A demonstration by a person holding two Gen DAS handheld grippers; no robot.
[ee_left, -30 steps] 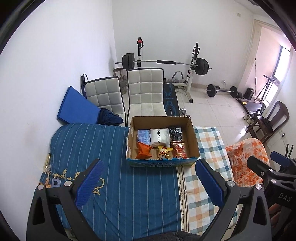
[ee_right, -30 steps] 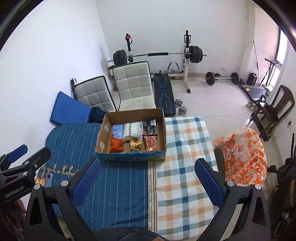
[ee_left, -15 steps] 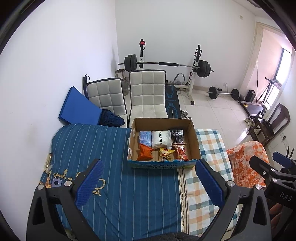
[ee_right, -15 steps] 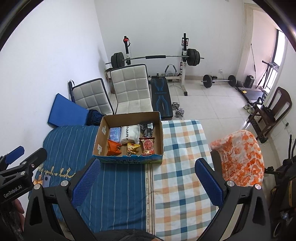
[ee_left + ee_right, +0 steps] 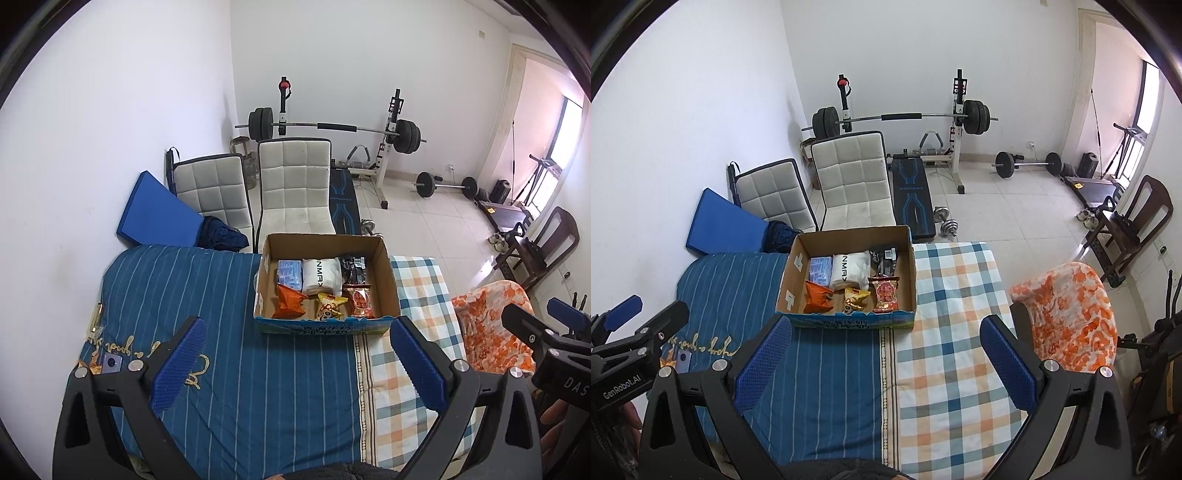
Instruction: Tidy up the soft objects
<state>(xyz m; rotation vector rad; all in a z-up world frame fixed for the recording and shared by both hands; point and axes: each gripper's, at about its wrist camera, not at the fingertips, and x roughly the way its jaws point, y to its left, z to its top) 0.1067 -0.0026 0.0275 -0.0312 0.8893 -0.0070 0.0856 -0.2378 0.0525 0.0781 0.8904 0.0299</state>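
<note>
Behind the bed (image 5: 229, 369) in the left wrist view stand two white chairs (image 5: 291, 192). One cardboard box (image 5: 386, 273) on the bed holds six soft packs (three snack bags in front). The left gripper (image 5: 295, 365) is spread wide, empty.

From the right wrist view, one box (image 5: 908, 273) sits near the two covers' seam; the right gripper (image 5: 886, 363) gapes wide, empty.

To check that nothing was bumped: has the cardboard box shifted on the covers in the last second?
No. The cardboard box still overlaps the seam between the striped cover and the checked cover with its right end, as before.
</note>
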